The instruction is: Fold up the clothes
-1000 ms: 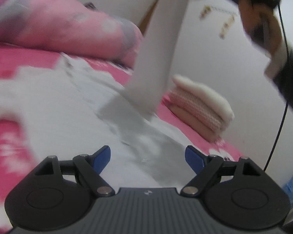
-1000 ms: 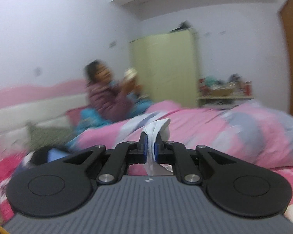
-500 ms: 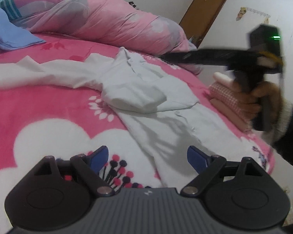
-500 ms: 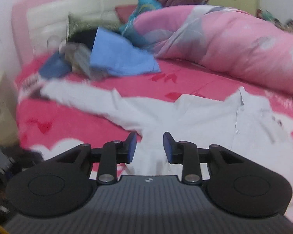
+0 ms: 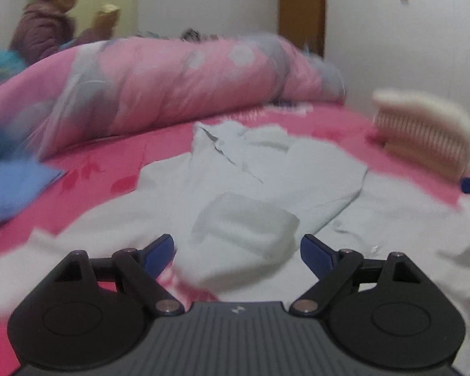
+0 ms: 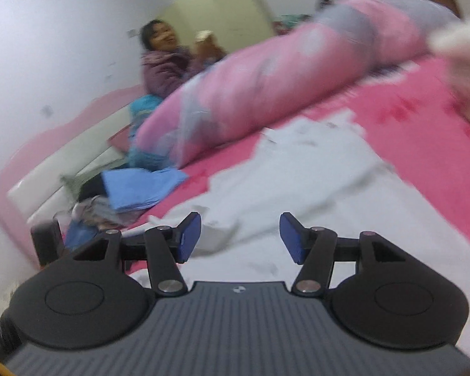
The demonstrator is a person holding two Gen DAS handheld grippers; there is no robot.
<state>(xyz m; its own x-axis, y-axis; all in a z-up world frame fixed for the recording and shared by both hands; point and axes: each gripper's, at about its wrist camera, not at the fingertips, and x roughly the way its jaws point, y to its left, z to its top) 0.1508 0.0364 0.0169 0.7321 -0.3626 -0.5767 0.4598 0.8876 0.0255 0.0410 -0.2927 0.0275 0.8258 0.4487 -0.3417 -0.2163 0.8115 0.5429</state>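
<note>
**Hovering over a white shirt, both tongs spread wide**

Hovering low above the pink bedsheet (image 5: 87, 206), your left gripper (image 5: 236, 252) has its blue pads spread wide and empty. Your right gripper (image 6: 239, 236) is spread as well, holding nothing. Between them lies the white shirt (image 5: 266, 194), front up, collar at the far end by the rolled pink quilt (image 5: 172, 87). One sleeve is doubled over the chest, its cuff (image 5: 244, 219) just beyond your left pads; the other sleeve trails off to the left. A folded stack (image 5: 423, 131) sits far right, a blue garment (image 6: 141, 188) far left.

The shirt looks part-way folded, judging by that crossed sleeve. For a clean fold, you should pinch a single layer at a seam or hem, keep both grippers level, and smooth out the wrinkles before creasing. Both views are blurred, so slow down before closing.
</note>
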